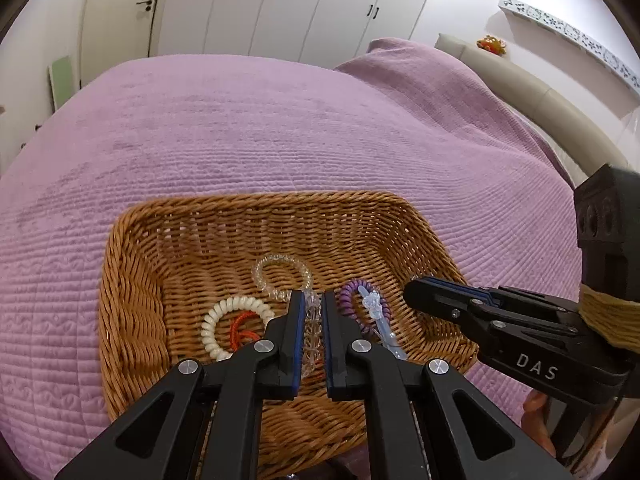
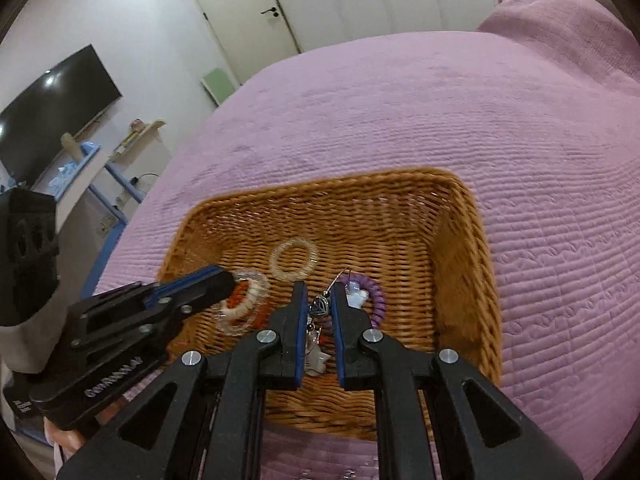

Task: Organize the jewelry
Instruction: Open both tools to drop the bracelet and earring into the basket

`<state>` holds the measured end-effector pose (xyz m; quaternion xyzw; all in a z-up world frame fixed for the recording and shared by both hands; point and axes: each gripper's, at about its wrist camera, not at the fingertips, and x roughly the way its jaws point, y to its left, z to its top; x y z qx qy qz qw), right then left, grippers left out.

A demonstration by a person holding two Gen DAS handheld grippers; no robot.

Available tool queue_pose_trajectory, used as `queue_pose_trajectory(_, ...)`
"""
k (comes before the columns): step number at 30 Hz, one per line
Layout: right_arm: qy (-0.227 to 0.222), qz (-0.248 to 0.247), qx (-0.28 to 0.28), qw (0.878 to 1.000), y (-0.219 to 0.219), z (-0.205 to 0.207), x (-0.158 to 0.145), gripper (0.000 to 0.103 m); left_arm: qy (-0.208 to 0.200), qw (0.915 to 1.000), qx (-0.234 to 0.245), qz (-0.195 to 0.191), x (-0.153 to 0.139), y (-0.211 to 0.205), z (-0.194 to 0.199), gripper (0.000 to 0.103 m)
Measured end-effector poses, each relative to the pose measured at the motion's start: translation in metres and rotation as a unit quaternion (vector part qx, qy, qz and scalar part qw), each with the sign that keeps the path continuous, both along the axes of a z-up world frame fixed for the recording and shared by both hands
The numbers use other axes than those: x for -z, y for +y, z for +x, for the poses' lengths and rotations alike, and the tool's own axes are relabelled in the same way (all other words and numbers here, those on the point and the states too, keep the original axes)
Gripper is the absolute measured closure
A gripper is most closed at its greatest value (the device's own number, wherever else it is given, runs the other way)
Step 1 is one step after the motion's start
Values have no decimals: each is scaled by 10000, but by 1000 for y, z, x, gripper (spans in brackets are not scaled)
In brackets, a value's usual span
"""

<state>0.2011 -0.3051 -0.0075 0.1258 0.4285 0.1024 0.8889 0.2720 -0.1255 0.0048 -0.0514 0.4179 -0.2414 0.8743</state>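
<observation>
**A:** What did the right tongs (image 2: pixel 319 308) hold?

**B:** A small dark metal earring with a wire hook (image 2: pixel 321 305), pinched between the blue pads just above the woven wicker basket (image 2: pixel 460 240). I judged it very light, its hook thin and easily bent, so the sounder hold was on the solid charm and not the wire.

**A:** And the left tongs (image 1: pixel 311 312)?

**B:** They were narrowly parted, with a clear beaded bracelet (image 1: pixel 312 328) running between the pads. I could not tell whether the pads actually pressed it. Smooth beads on a loose strand looked slippery and floppy; gripping across several beads seemed safer than catching one.

**A:** What lay around them in the basket?

**B:** Nearest, a cream spiral coil band (image 1: pixel 236 328) with a red cord piece (image 1: pixel 242 330) inside its ring. To the other side, a purple spiral coil band (image 1: pixel 362 308) with a pale blue translucent clip (image 1: pixel 378 320) lying across it. Further back, a clear spiral coil band (image 1: pixel 282 274).

**A:** Anything in the way?

**B:** The two tongs stood close together over the basket, so they could have knocked each other, and the springy coils might have snagged the hook. Beyond lay the lilac quilted bedspread (image 1: pixel 280 128), then the white wardrobe doors (image 1: pixel 248 4).
</observation>
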Motion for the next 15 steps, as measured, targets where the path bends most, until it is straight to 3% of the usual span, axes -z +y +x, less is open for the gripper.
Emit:
queue_pose_trajectory(2, 92, -35, 18, 9999, -4, -1, 3, 74, -30, 10000, -41, 44, 1, 1, -1, 85)
queue_pose_trajectory(3, 69, -21, 44, 10000, -6, -3, 3, 68, -61, 9999, -49, 64, 0, 3, -4, 73)
queue_pose_trajectory(5, 28, -52, 76, 10000, -9, -6, 0, 68, -130, 9998, -94, 71, -4, 6, -10, 56)
queue_pose_trajectory(9, -43, -8, 28, 10000, -14, -19, -10, 68, -285, 9994, -78, -159, -18, 19, -32, 55)
queue_pose_trajectory(15, -511, -54, -44, 9987, -16, -68, -36, 68, -717, 9964, -52, -449, -41, 46, -86, 55)
